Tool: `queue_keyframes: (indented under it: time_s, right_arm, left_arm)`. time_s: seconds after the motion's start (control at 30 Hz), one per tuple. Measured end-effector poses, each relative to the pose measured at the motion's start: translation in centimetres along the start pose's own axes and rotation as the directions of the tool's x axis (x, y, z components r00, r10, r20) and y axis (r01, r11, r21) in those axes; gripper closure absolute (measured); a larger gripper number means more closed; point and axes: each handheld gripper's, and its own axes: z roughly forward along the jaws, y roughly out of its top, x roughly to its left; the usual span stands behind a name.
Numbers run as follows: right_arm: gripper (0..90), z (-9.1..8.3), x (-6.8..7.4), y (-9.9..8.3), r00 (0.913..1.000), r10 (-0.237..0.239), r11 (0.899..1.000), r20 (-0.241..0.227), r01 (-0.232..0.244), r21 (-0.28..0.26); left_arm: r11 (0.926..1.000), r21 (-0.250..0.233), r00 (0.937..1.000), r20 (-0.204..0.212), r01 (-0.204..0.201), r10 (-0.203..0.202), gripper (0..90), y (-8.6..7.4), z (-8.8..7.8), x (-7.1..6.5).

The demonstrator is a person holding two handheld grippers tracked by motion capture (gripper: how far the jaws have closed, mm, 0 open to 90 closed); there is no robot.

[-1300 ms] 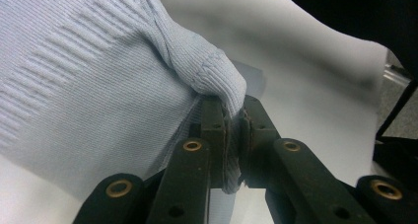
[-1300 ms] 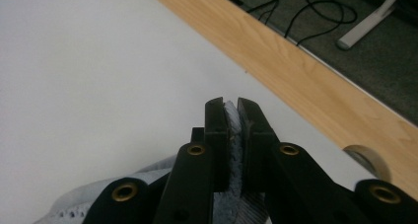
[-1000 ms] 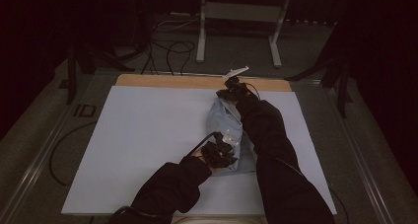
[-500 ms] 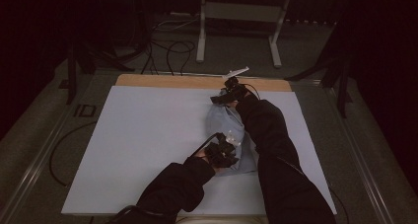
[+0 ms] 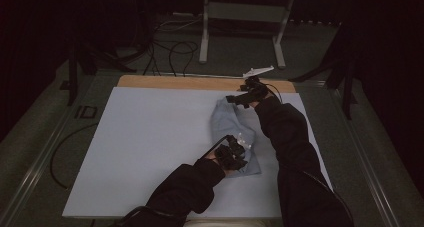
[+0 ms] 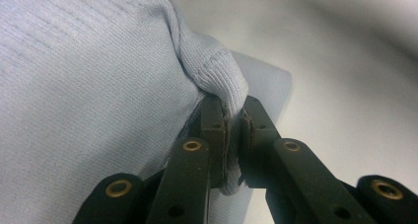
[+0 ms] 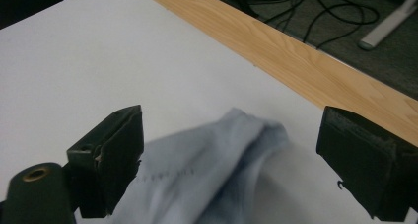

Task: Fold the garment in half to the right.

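From where I sit, my left gripper (image 5: 237, 155) is nearest, by the near edge of the bench, its jaws pinched together on a ribbed hem of the pale blue knitted garment (image 5: 231, 132); the left gripper view shows that rolled edge (image 6: 217, 81) squeezed between the pads. The garment lies bunched in a long heap on the white sheet covering the bench (image 5: 150, 137), right of centre, running from my left gripper toward the far edge. At its far end my right gripper (image 5: 239, 98) hangs over the cloth with jaws wide apart and nothing between them; in the right gripper view the far tip of the garment (image 7: 236, 150) sits just below the gap. Compared with a second ago, the right hand has shifted slightly leftward along the far end, while the left holds its pinch where it was. I judge this as lining up a second grasp, probably to stretch or spread the garment. Beyond, the bare wooden strip (image 5: 190, 82) marks the bench's far edge.
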Motion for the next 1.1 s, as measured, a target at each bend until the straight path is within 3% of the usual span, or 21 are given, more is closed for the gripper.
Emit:
queue_keyframes:
  time_s: [0.17,0.33,0.53,0.77,0.9,1.1]
  right_arm:
    - [10.8,-1.6,-0.1,-1.2,0.9999,0.013,1.000,0.010,-0.012,-0.027]
    - [11.0,-2.7,-0.4,-2.0,0.9994,0.031,0.998,0.013,-0.030,-0.049]
    - [10.5,-3.2,-0.2,-3.2,0.9995,0.025,0.998,0.021,-0.023,-0.065]
    - [10.3,-3.8,0.2,-3.6,0.9996,0.021,0.996,0.018,-0.020,-0.086]
    - [10.3,-4.5,0.4,-3.6,0.9996,0.020,0.994,0.018,-0.018,-0.107]
    - [10.2,-5.3,1.1,-3.8,0.9998,0.018,0.992,-0.005,-0.018,-0.128]
  left_arm:
    - [0.9993,-0.030,0.9998,-0.001,-0.021,0.021,82.8,0.9,0.9,-0.2]
    - [0.9984,-0.023,0.9985,0.020,-0.051,0.052,80.6,1.1,2.3,-0.3]
    - [0.9960,0.012,0.9947,0.052,-0.089,0.088,63.8,1.1,3.3,-0.9]
    - [0.9926,-0.001,0.9912,0.053,-0.121,0.121,51.4,1.1,1.9,-1.2]
    - [0.9930,-0.018,0.9920,0.045,-0.117,0.118,43.7,1.1,0.8,-0.9]
    - [0.9926,-0.054,0.9929,0.042,-0.109,0.112,24.9,1.2,-0.9,-0.9]
